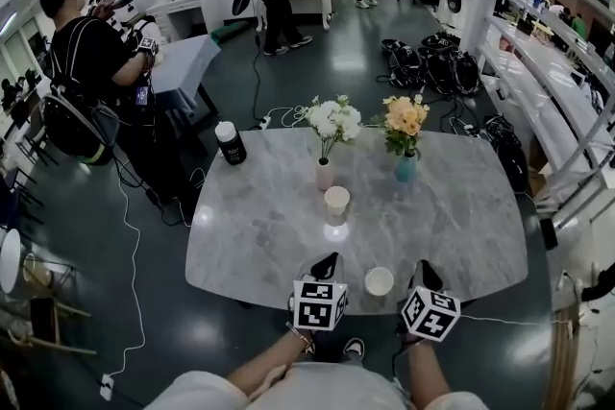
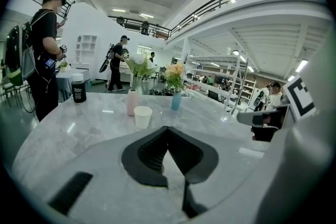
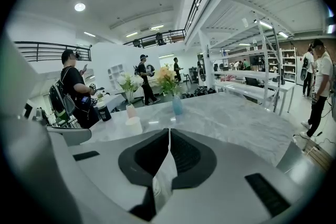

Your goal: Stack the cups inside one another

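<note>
Fingers (image 2: pixel 152 152) of your left gripper (image 2: pixel 168 129) and right gripper (image 3: pixel 168 132) were clenched on nothing. The near cup (image 1: pixel 379 281) stood between them at the counter (image 1: pixel 461 206) edge, the far cup (image 1: pixel 336 204) mid-counter. Stacking seemingly had not begun; the next move called for opening onto one cup.

- Table (image 1: pixel 461 216): pale grey marble, veined with darker grey.
- Middle cup (image 1: pixel 336 203), at the table's centre: cream.
- Near cup (image 1: pixel 379 281), at the table's near edge: white.
- Pink vase (image 1: pixel 325 174), beyond the table's centre: pale pink, with white flowers (image 1: pixel 333 118) and green leaves.
- Blue vase (image 1: pixel 405 168), beside it on the table: teal blue, with yellow and orange flowers (image 1: pixel 405 115).
- Can (image 1: pixel 230 144), at the table's far left corner: black, with a white lid and white print.
- Left gripper (image 1: pixel 332 257) and right gripper (image 1: pixel 426 266), over the table's near edge: light grey bodies, black pads (image 2: pixel 152 152), and white cubes with black square markers.
- Floor (image 1: pixel 317 53) around the table: dark, glossy grey.
</note>
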A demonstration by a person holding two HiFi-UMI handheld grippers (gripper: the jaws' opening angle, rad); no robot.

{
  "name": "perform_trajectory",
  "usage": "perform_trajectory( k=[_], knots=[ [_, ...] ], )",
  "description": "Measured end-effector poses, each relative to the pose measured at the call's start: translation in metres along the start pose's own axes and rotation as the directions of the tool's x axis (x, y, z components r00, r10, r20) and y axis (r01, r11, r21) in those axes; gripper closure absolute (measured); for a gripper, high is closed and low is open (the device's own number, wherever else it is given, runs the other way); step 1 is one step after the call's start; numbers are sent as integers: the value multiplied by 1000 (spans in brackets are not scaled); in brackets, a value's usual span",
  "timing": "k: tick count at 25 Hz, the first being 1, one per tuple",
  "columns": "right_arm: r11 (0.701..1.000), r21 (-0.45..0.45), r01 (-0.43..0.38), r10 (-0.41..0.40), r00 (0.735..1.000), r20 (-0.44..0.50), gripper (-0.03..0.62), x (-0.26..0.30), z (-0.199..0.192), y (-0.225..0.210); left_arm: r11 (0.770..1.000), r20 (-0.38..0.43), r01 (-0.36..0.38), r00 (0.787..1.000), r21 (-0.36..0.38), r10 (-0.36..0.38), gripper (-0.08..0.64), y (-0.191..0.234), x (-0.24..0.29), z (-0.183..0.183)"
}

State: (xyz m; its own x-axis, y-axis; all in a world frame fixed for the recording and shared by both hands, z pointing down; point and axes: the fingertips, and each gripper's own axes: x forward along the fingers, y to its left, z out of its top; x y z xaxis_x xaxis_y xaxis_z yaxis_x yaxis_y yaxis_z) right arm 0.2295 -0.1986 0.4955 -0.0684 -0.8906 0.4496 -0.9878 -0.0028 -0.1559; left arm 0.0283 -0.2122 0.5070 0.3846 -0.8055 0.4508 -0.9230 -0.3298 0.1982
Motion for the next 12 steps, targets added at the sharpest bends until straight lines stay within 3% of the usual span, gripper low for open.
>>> perform_trajectory(
  k=[12],
  knots=[
    [996,36,-77,77,997,-3,577,2,6,47,999,-4,-19,1000,-32,18,565,26,-12,-8]
  ],
)
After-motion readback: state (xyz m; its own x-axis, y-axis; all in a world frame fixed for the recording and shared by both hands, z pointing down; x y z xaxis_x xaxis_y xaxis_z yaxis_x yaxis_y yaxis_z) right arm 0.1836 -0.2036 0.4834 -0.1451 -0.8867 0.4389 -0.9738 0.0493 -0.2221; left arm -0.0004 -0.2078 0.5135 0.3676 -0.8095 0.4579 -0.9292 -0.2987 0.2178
